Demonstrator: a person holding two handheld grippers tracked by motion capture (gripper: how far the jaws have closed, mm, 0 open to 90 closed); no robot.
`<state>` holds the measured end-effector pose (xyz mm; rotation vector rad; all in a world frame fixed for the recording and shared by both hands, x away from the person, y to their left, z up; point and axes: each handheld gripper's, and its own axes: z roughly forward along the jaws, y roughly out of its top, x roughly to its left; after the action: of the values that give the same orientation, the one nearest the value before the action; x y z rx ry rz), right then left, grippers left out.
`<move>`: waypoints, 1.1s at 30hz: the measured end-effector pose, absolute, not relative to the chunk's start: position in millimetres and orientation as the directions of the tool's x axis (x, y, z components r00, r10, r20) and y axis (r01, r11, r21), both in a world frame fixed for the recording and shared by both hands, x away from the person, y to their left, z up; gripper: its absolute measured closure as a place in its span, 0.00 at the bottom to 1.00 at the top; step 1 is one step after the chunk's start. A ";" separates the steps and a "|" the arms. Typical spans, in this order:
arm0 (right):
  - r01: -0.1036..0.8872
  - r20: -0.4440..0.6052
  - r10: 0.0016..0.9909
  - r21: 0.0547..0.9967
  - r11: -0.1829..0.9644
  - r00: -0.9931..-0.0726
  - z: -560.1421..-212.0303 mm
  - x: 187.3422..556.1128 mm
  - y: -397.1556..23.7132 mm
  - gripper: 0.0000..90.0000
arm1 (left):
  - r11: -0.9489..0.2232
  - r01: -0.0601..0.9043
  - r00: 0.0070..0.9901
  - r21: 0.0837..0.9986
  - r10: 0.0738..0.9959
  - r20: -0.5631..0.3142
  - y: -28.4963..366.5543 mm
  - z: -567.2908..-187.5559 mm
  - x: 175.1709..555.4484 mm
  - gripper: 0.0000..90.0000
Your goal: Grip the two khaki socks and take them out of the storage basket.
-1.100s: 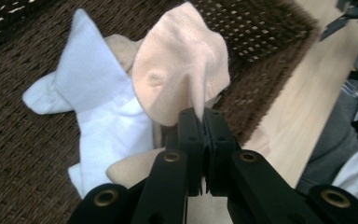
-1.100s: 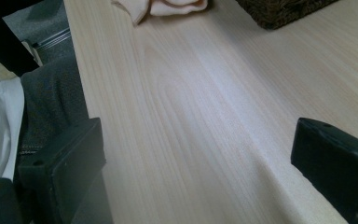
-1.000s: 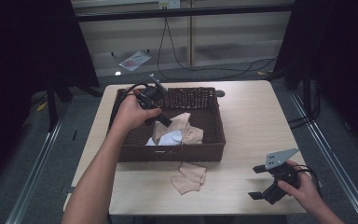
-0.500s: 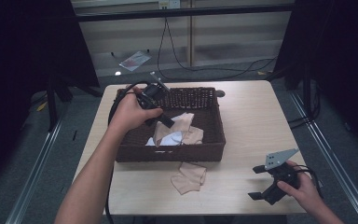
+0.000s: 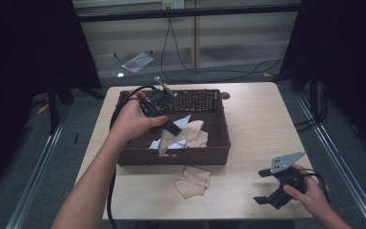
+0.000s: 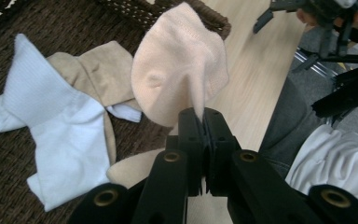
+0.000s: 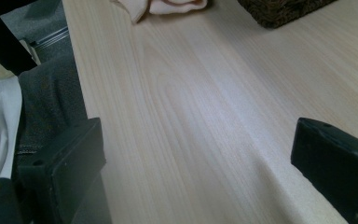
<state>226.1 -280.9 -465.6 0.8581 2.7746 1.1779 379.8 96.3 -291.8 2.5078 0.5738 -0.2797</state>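
At the centre of the high view, we see the left gripper (image 5: 171,128) over the dark brown woven wicker basket (image 5: 218,141), its jaws pinched tight on a pale peach knitted sock (image 6: 179,70) that hangs above a white ribbed sock (image 6: 58,128) and a tan sock (image 6: 100,77) lying inside. At the lower right, the right gripper (image 5: 266,186) rests on the light wooden table (image 5: 252,124) with its jaws spread wide and nothing between them. Another peach sock (image 5: 193,181) lies on the table just in front of the basket.
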 end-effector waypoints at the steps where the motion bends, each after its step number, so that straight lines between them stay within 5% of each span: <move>1: 0.483 0.200 0.487 0.666 0.569 -0.850 -465.9 226.4 -280.9 0.03 | -0.756 0.463 0.883 0.462 0.349 -0.314 95.6 -291.2 377.6 0.97; 33: 0.483 0.202 0.486 0.665 0.569 -0.850 -466.0 226.3 -281.0 0.03 | -0.786 0.415 0.900 0.459 0.279 -0.335 83.8 -321.6 351.9 0.97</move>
<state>226.3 -281.0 -466.0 0.8587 2.7794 1.1761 351.9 83.8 -321.6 2.5243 0.4991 -0.3381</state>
